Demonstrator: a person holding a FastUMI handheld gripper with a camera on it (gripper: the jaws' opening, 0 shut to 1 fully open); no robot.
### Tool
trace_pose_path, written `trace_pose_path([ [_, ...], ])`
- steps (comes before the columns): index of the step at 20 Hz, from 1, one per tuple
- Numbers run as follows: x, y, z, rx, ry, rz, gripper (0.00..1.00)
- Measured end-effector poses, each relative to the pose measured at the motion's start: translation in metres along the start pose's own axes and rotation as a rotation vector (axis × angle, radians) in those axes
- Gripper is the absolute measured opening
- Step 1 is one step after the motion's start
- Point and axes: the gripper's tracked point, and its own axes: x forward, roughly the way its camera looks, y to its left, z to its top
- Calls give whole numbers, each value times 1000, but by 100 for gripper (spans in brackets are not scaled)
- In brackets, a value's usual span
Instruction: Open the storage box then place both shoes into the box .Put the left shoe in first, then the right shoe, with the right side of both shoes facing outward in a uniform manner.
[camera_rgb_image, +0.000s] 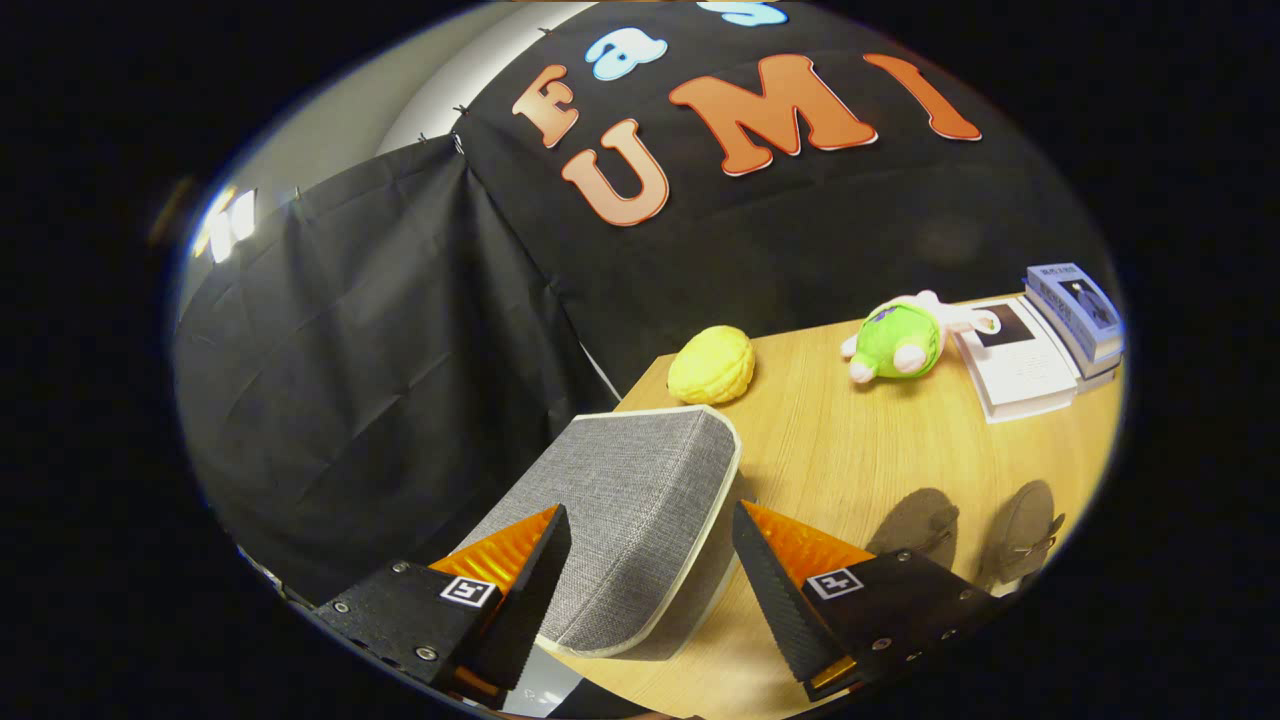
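Observation:
A grey fabric storage box (630, 520) with pale trim sits at the near left corner of the wooden table (830, 450); I see its lid from above. My gripper (650, 510) is open, and the fingers straddle the lid's near part with a gap on each side, so they are not pressing on it. Whether the lid is lifted off the box I cannot tell. Two dark grey-brown shoes (920, 525) (1025, 530) stand side by side on the table, just right of and beyond the right finger.
Beyond the box lies a yellow plush lump (712, 364). Farther right are a green and white plush toy (900, 340) and a stack of books (1050, 345) near the table's far end. Black cloth walls close off the left and back; the table's left edge runs beside the box.

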Motion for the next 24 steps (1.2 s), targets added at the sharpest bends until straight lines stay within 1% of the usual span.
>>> trace_pose_path([
  [3, 16, -1, -16, 31, 53, 14, 97],
  [7, 38, -4, -39, 98, 121, 53, 97],
  [10, 49, -3, -43, 184, 138, 126, 97],
  [14, 61, -1, -46, 264, 138, 215, 96],
  [17, 66, -2, -51, 365, 151, 284, 96],
  [18, 65, -1, -52, 404, 161, 302, 96],
  [19, 66, -2, -49, 426, 142, 306, 96],
  [20, 65, -4, -47, 416, 124, 306, 96],
  [22, 62, -6, -39, 396, 89, 304, 90],
  [23, 62, -8, -34, 387, 74, 295, 82],
  [24, 59, -9, -32, 380, 63, 292, 79],
])
